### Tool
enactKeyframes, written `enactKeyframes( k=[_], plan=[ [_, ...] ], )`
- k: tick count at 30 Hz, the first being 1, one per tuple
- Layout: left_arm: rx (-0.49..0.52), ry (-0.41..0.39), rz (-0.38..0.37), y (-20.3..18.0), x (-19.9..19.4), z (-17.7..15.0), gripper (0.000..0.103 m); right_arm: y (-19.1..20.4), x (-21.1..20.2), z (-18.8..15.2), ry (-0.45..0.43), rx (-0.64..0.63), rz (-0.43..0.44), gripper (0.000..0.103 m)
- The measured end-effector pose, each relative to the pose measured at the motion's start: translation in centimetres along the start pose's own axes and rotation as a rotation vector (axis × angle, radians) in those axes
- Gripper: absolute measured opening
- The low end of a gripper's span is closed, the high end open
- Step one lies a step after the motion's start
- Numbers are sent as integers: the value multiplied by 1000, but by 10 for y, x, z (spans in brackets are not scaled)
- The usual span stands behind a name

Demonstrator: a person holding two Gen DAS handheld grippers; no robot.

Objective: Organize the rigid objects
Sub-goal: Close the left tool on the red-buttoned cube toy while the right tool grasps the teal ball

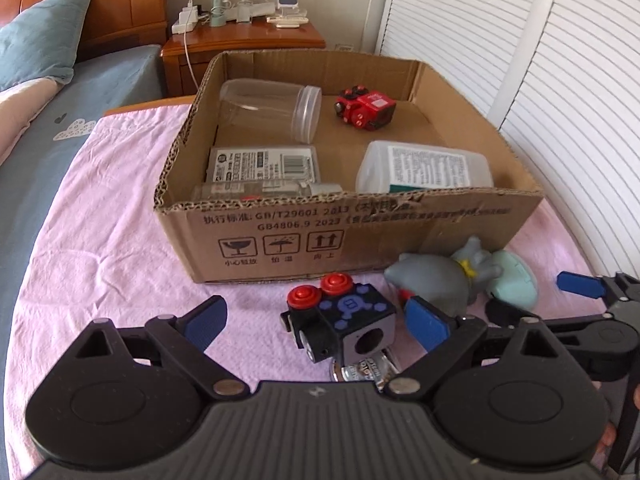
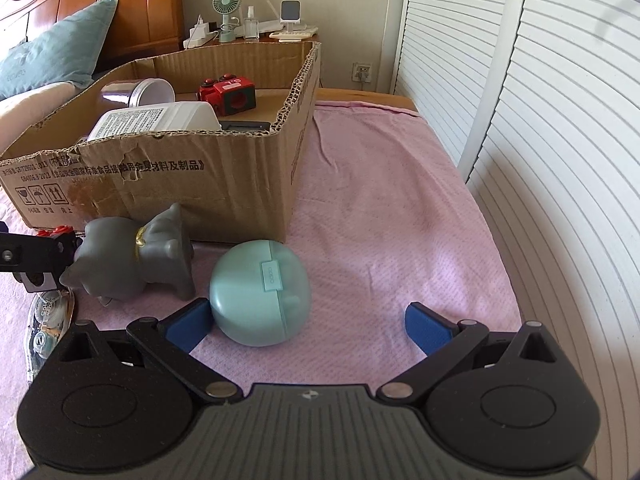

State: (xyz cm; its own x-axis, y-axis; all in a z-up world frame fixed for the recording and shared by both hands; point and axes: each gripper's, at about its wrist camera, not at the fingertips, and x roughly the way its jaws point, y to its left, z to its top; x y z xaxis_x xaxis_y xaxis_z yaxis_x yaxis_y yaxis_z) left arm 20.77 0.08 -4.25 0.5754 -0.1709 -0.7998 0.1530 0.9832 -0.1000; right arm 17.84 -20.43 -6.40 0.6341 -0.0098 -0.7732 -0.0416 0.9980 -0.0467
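Observation:
A cardboard box point(image 1: 360, 236) stands on the pink cloth and holds a clear jar point(image 1: 272, 106), a red toy point(image 1: 366, 109), a white bottle point(image 1: 424, 168) and a flat labelled pack point(image 1: 262, 164). In front of it lie a black toy train with red buttons point(image 1: 336, 326), a grey figurine point(image 1: 436, 280) and a teal round case point(image 2: 260, 292). My left gripper point(image 1: 316, 322) is open, its jaws on either side of the black toy. My right gripper point(image 2: 308, 324) is open, the teal case next to its left finger point(image 2: 188, 326).
A correction tape dispenser point(image 2: 48, 320) lies at the left by the figurine. White louvred doors point(image 2: 540, 120) run along the right. A bed with a blue pillow point(image 1: 44, 36) and a wooden nightstand point(image 1: 244, 46) are behind the box. Bare pink cloth point(image 2: 392, 208) lies right of the box.

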Motion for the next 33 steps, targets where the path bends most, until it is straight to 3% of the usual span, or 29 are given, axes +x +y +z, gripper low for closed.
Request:
enactKeyframes(
  k=[11, 15, 21, 33],
  plan=[
    [-23, 30, 106, 37, 1, -16, 96, 1, 0, 2, 2, 2, -3, 103],
    [-56, 32, 95, 47, 6, -22, 96, 1, 0, 0, -4, 1, -3, 103],
    [-5, -5, 100, 43, 7, -25, 95, 1, 0, -1, -13, -9, 6, 103],
    [14, -22, 99, 43, 6, -27, 95, 3, 7, 9, -11, -165, 152, 103]
  ],
)
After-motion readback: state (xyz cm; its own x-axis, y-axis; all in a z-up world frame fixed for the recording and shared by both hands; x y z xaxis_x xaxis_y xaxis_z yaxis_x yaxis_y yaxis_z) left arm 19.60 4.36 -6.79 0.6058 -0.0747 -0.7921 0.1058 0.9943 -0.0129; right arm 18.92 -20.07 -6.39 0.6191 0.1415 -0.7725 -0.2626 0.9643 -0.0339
